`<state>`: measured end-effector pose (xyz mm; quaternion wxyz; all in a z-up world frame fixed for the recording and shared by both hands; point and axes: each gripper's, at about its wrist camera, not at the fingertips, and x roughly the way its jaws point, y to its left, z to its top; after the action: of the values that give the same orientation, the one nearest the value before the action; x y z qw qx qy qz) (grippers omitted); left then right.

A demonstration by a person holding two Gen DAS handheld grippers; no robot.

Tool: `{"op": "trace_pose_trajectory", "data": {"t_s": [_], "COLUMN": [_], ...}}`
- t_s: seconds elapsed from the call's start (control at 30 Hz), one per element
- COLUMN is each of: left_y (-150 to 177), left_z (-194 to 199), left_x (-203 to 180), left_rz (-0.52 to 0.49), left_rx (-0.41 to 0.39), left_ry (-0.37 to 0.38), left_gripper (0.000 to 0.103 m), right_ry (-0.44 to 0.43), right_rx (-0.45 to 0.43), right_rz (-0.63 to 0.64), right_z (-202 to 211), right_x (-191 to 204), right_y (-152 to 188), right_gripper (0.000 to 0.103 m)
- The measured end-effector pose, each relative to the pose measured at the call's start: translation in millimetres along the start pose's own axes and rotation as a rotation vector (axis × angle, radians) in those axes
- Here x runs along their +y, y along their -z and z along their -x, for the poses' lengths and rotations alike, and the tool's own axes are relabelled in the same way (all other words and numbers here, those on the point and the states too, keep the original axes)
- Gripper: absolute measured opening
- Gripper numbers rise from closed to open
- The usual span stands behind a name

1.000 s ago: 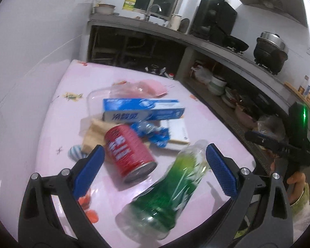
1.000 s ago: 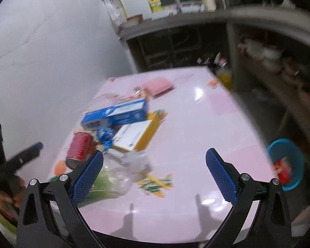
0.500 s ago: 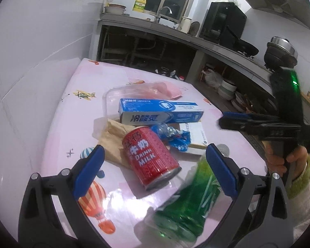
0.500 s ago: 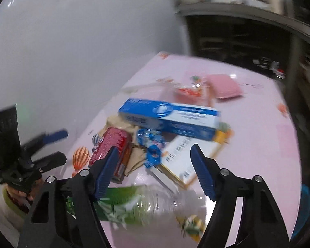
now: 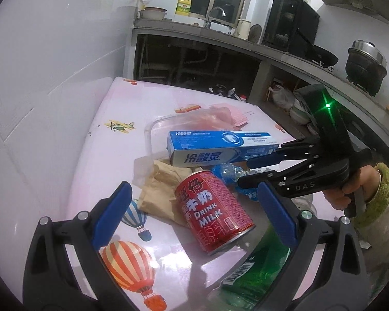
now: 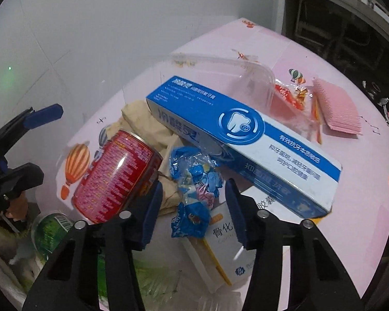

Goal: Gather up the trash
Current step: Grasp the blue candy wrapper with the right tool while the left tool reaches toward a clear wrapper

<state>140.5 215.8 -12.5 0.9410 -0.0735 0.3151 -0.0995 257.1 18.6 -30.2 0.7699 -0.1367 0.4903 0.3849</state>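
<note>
The crumpled blue plastic wrapper [image 6: 193, 181] is straddled, untouched, by the right gripper [image 6: 193, 208], jaws just narrowed; the left gripper [image 5: 192, 223] is spread wide, empty, above the red milk can [image 5: 212, 210].

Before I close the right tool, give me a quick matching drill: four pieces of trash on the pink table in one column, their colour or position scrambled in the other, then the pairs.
Things:
1. milk can
2. toothpaste box
3. crumpled wrapper
4. plastic bottle

Descriptions:
A. green, nearest the left tool
B. blue and white, longest item, resting across the pile
C. red, lying on its side
D. blue, between the right tool's fingers

Pairs: 1-C, 2-B, 3-D, 4-A
</note>
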Motion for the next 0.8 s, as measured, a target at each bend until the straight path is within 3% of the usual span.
{"op": "trace_pose_trajectory", "data": {"t_s": [0.3, 0.43, 0.6, 0.67, 0.8], "left_y": [-12.2, -42.0, -94.4, -117.6, -154.2], "left_z": [-2.6, 1.6, 1.1, -13.8, -66.8], "left_x": [-5.0, -6.0, -6.3, -6.6, -5.6], "left_rz": [-0.017, -0.011, 0.027, 0.062, 0.106], "left_rx": [-0.009, -0.049, -0.106, -0.068, 0.084], "left_ry": [-0.008, -0.005, 0.001, 0.03, 0.076], "left_gripper": [0.085, 0.084, 0.079, 0.079, 0.078], "right_ry": [-0.032, -0.055, -0.073, -0.082, -0.105], "right_rx": [0.036, 0.023, -0.014, -0.038, -0.077], "right_rz": [-0.014, -0.052, -0.092, -0.111, -0.131], "right_z": [-10.9, -7.4, 3.2, 9.0, 18.3], "right_x": [-3.5, -11.6, -15.8, -20.8, -24.7], "right_y": [3.7, 7.0, 13.3, 17.0, 22.8], "right_gripper": [0.024, 0.016, 0.013, 0.012, 0.011]}}
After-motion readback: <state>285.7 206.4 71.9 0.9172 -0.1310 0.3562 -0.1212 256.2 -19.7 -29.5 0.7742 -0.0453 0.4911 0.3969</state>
